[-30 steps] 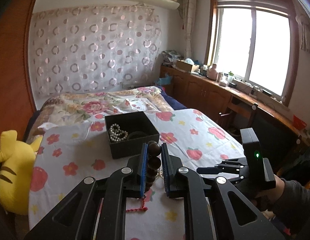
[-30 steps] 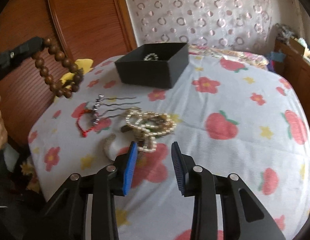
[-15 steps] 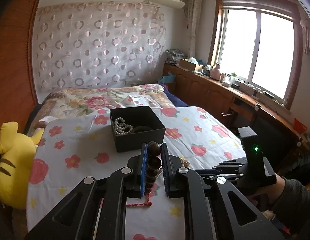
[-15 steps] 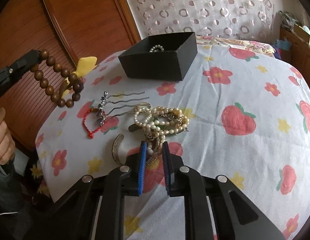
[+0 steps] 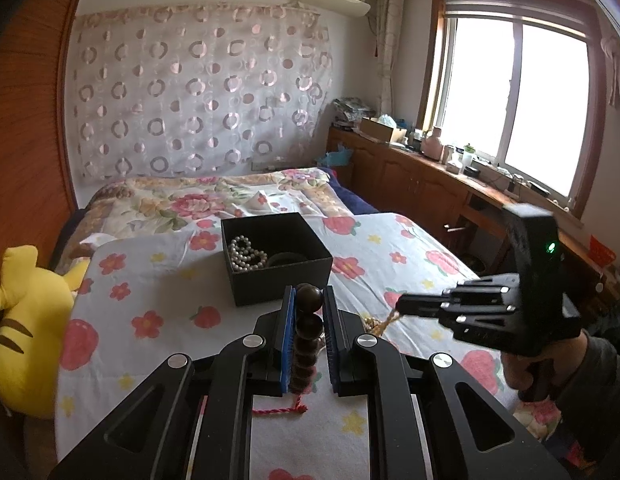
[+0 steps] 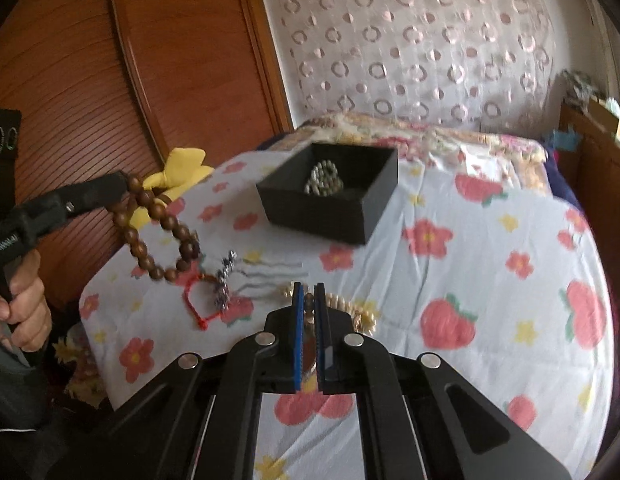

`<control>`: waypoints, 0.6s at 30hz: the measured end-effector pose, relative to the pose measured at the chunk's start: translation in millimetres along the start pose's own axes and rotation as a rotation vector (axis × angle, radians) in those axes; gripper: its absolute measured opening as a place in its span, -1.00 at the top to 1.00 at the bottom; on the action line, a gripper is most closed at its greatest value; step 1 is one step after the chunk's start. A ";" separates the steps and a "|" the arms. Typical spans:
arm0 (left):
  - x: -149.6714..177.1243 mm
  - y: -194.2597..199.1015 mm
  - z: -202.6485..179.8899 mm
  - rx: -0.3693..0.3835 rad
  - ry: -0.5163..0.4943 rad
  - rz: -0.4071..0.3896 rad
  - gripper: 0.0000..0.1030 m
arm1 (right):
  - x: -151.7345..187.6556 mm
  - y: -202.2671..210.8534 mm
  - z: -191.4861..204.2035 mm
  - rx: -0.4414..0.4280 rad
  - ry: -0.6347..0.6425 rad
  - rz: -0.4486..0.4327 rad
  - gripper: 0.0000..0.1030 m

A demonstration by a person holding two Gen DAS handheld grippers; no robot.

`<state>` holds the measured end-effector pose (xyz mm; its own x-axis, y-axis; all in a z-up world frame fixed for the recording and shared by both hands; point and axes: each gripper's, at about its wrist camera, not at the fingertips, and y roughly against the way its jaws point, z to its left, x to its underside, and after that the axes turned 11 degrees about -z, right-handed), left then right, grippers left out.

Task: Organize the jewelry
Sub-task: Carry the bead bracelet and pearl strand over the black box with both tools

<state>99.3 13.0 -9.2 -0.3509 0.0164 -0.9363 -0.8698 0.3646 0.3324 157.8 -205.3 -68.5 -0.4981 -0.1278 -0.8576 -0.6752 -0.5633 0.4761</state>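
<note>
Right gripper [image 6: 308, 300]: jaws apart and empty a second ago above the pearl-and-gold tangle [image 6: 351, 310]; just closing since, now pressed together on a strand of that tangle, small beads visible between the blue pads. Raised clear of the sheet since half a second ago; strand seen trailing from the tip in the left wrist view.

Left gripper [image 5: 308, 304]: unchanged, clamped on the wooden bead bracelet [image 6: 158, 232], loop hanging free in the air, well left of the black box [image 6: 329, 196].

Black box: open, on the flowered bedsheet [image 6: 489, 280], already holding a pearl strand [image 5: 246, 254] and a dark ring-shaped item, type not clear.

Remaining on the sheet, nearer than the box: red cord bracelet [image 6: 198, 304], silver hair pin [image 6: 226, 284], rest of the tangle.

Judgement: pick made, two items in hand, neither yet over the box. Carry to the box due next. Risk: tangled pieces lifting together or dropping off mid-carry.
</note>
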 end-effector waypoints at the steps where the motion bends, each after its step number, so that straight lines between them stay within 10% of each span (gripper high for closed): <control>1: 0.7 -0.3 -0.4 -0.002 -0.002 0.000 0.76 | -6.8 3.5 1.8 0.001 0.014 -0.012 0.89; 18: -26.2 -0.2 5.3 -0.021 -0.011 -0.038 0.76 | -120.1 56.9 17.1 0.065 0.164 -0.213 0.89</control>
<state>110.6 17.5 14.7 -0.3142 0.0129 -0.9493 -0.8893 0.3459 0.2991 169.8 -208.1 65.0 -0.2495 -0.1456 -0.9574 -0.7918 -0.5384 0.2883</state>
